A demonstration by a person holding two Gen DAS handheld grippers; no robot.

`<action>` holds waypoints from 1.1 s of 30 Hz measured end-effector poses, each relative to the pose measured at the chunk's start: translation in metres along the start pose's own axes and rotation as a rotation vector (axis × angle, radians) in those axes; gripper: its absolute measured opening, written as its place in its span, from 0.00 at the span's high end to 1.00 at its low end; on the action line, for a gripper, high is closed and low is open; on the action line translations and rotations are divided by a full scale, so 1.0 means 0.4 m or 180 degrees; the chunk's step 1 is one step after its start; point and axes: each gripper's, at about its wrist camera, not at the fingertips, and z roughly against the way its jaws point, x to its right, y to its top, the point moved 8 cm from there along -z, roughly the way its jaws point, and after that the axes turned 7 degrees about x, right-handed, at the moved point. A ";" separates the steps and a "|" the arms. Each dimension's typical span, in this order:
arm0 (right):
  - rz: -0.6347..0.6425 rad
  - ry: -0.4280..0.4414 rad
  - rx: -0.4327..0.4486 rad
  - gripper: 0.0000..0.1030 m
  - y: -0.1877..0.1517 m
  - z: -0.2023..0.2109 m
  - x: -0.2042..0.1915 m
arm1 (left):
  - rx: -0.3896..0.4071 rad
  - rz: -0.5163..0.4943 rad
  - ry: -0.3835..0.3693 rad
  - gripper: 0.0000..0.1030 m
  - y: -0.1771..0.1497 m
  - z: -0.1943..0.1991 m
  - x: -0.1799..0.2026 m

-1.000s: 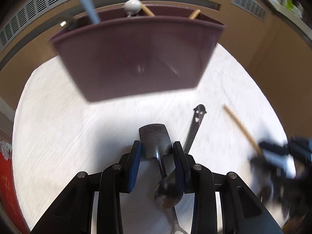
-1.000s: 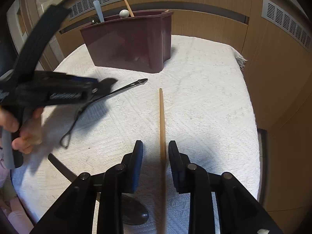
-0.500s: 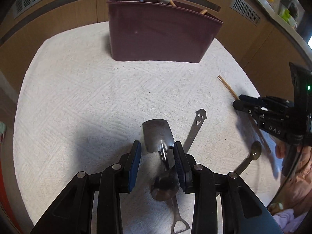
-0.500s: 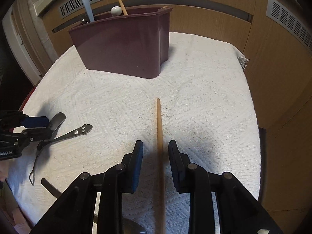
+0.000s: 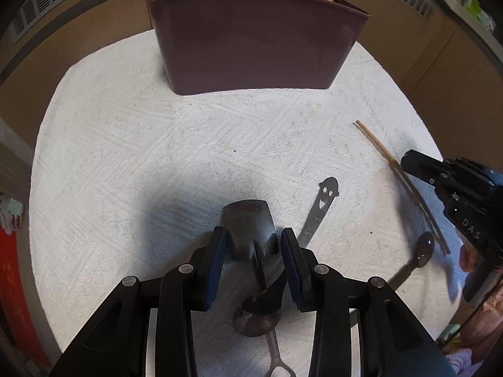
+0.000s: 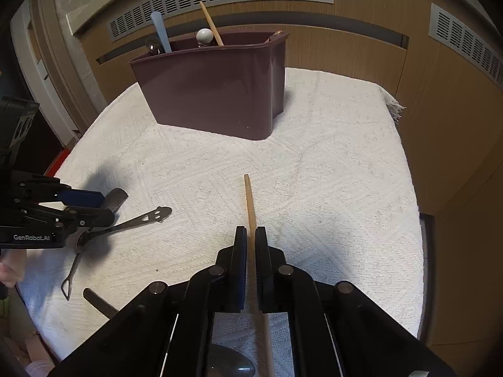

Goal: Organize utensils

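Observation:
A maroon utensil caddy stands at the back of the white cloth, with several utensils upright in it. My left gripper is open, its jaws astride a small metal shovel-shaped spoon lying on the cloth. A smiley-handled utensil lies just right of it. My right gripper is shut on a wooden chopstick, which points toward the caddy. The right gripper shows in the left wrist view, and the left gripper in the right wrist view.
A dark spoon lies near the right gripper. Another spoon bowl and a looped handle lie under my left gripper. The white cloth covers a round table; wooden panels with vents stand behind.
My right gripper has closed on the chopstick. My left gripper has come down from near the caddy to the shovel spoon and stays open around it.

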 end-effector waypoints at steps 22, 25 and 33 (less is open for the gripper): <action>-0.0421 0.0633 -0.0327 0.01 -0.078 0.012 -0.064 | 0.0260 0.0026 -0.0090 0.66 0.008 0.019 -0.024; -0.0358 0.0622 -0.0368 0.00 -0.082 0.009 -0.073 | 0.0311 0.0037 -0.0135 0.66 0.010 0.030 -0.037; -0.0427 0.0613 -0.0346 0.00 -0.075 0.006 -0.066 | 0.0542 0.0094 -0.0187 0.66 0.011 0.089 -0.053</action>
